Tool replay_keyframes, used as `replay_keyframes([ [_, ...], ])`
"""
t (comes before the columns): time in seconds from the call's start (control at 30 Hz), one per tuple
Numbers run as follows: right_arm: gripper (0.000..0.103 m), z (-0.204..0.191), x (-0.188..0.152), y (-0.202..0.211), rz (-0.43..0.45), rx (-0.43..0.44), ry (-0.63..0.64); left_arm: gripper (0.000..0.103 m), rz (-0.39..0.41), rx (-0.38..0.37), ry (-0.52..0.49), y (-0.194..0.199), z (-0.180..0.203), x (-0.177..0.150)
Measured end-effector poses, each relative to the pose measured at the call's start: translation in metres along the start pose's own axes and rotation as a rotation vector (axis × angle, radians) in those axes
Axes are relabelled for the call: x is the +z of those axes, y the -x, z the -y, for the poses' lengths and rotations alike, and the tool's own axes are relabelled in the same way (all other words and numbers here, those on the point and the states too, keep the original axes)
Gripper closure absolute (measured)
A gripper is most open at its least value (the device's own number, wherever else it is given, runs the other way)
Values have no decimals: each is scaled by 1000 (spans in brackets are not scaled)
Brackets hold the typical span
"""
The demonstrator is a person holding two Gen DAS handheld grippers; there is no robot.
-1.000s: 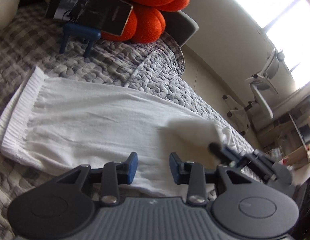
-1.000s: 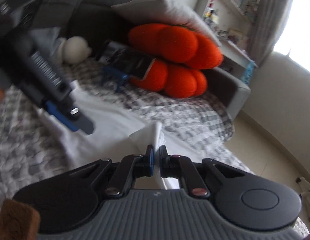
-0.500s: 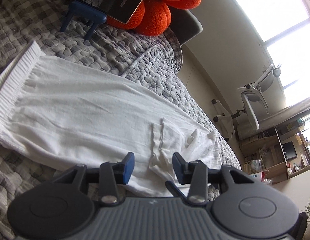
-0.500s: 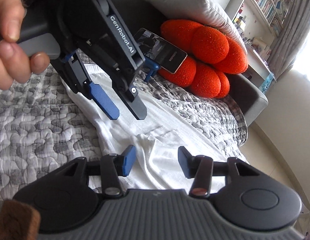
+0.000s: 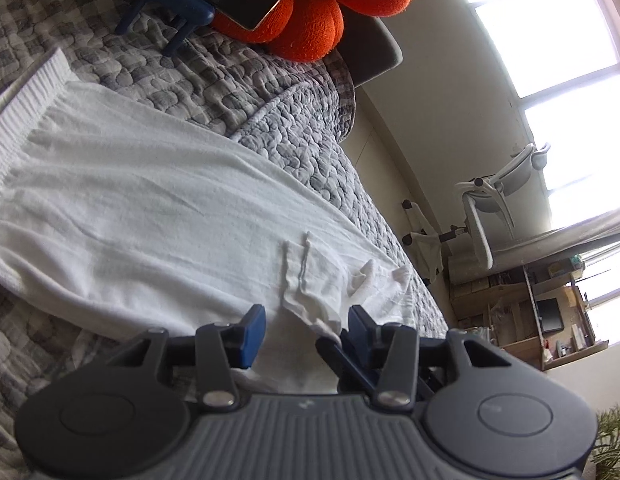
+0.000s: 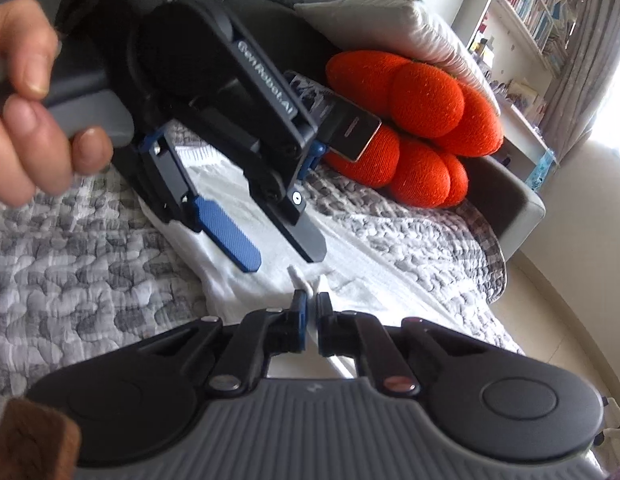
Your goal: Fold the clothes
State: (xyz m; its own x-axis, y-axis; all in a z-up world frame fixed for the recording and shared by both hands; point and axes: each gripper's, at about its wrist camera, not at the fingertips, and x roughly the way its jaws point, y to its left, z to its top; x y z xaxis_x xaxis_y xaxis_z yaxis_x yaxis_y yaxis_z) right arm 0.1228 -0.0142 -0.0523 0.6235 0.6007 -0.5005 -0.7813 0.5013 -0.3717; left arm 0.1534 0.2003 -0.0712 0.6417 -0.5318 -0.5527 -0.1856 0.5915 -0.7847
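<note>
Nearest, right gripper [image 6: 311, 312] just snapped closed, pinching a small peak of the white garment [image 5: 150, 208] at its near edge. Just beyond, left gripper [image 5: 306, 326] hovering above the same edge, jaws just widened and apart with the drawstring [image 5: 296, 276] between them, unpressed. Farther off, cloth stretching lengthwise across the grey quilt [image 5: 270, 120], ribbed hem [image 5: 26, 108] far left, toward the orange cushion [image 6: 422, 120].

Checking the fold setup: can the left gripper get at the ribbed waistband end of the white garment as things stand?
Probably yes. The left gripper is open, empty, and nothing lies on the white garment between it and the ribbed waistband.
</note>
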Motion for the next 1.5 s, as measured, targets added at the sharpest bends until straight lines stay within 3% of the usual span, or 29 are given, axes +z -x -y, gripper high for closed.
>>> replay_keyframes([
  [0.07,98,0,2,3,11,-13,1,44,-9,-35,52,-3,-5,1],
  [0.3,98,-6,3,5,13,-32,49,44,-44,-145,184,-21,0,1],
  [0.53,98,-7,5,8,38,-50,71,46,-51,-82,198,-43,3,4],
  [0.6,98,-10,5,9,43,-48,89,59,-40,-64,180,-47,6,8],
  [0.67,98,-13,5,9,42,-50,101,83,-20,-36,142,-47,9,11],
  [0.77,98,-14,6,7,29,-59,98,99,14,-8,88,-43,11,15],
  [1.13,99,-18,22,-1,-17,-67,23,101,132,42,-48,-11,8,27],
  [1.5,99,-25,52,-18,-8,-51,-150,101,219,19,-136,13,10,49],
])
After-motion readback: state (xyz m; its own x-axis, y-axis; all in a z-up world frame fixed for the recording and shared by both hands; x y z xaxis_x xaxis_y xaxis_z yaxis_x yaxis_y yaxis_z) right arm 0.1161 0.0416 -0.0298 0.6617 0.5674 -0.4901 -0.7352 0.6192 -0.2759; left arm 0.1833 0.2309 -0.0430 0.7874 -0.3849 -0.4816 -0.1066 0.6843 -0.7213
